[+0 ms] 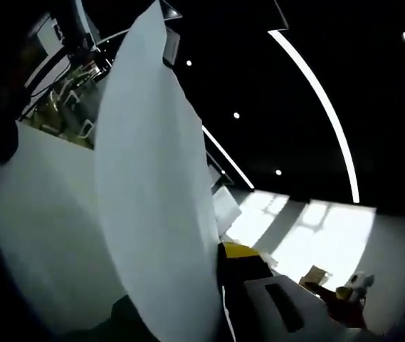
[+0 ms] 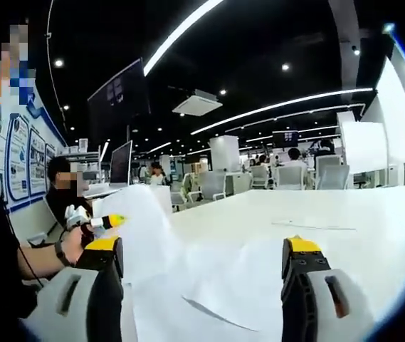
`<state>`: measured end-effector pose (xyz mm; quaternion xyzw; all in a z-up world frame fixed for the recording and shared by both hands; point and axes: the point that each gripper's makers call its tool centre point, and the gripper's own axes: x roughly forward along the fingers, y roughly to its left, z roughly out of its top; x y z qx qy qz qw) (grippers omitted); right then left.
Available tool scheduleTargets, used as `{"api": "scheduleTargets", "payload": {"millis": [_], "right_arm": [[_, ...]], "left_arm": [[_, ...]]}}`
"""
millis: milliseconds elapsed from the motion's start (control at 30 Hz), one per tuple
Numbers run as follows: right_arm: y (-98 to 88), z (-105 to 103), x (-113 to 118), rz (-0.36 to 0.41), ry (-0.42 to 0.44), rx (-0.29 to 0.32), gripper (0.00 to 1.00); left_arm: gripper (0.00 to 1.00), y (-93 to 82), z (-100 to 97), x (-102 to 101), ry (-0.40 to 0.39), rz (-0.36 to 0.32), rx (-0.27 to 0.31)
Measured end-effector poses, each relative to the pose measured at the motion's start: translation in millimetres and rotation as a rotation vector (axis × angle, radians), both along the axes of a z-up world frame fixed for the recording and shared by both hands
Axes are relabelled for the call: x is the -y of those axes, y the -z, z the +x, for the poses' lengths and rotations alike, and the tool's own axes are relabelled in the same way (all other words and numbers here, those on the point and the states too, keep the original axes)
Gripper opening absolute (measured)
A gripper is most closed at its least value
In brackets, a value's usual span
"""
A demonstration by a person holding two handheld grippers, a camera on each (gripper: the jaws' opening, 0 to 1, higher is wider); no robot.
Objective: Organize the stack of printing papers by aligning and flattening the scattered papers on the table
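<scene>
Left tongs [image 1: 223, 299] pinch a lifted sheet [image 1: 152, 185] mid-frame; right tongs [image 2: 202, 285], open and empty, hover over papers [image 2: 216, 285] on the desk [image 2: 316, 214], likely squaring next.

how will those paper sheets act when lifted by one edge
Probably floppy: the paper sheets already bow in a curve where raised. Likely light and prone to sliding apart, since the pile on the white table lies rumpled between the open right tongs.

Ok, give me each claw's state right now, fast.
Left claw: raised, shut on a sheet of paper.
Right claw: open, holding nothing, above the papers on the table.
</scene>
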<state>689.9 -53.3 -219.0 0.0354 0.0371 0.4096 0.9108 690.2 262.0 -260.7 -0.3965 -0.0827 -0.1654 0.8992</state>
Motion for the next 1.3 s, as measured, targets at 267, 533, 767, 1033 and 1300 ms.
{"api": "scheduleTargets", "payload": {"millis": [267, 533, 767, 1033, 1300], "right_arm": [[17.1, 6, 2, -0.033, 0.032, -0.058, 0.90], [26.3, 10, 9, -0.042, 0.067, -0.096, 0.90], [41.0, 15, 14, -0.064, 0.091, -0.132, 0.90], [54.1, 18, 19, -0.073, 0.117, -0.157, 0.90], [69.8, 25, 29, -0.091, 0.155, -0.191, 0.90]], "left_arm": [[0.06, 0.7, 0.2, -2, -0.003, -0.001, 0.000], [0.06, 0.3, -0.5, -1, -0.005, 0.000, 0.000], [0.06, 0.6, 0.0, -3, -0.008, 0.002, 0.000], [0.06, 0.1, -0.7, -1, -0.009, 0.002, -0.001], [0.06, 0.2, -0.3, -1, -0.008, 0.003, -0.002]]}}
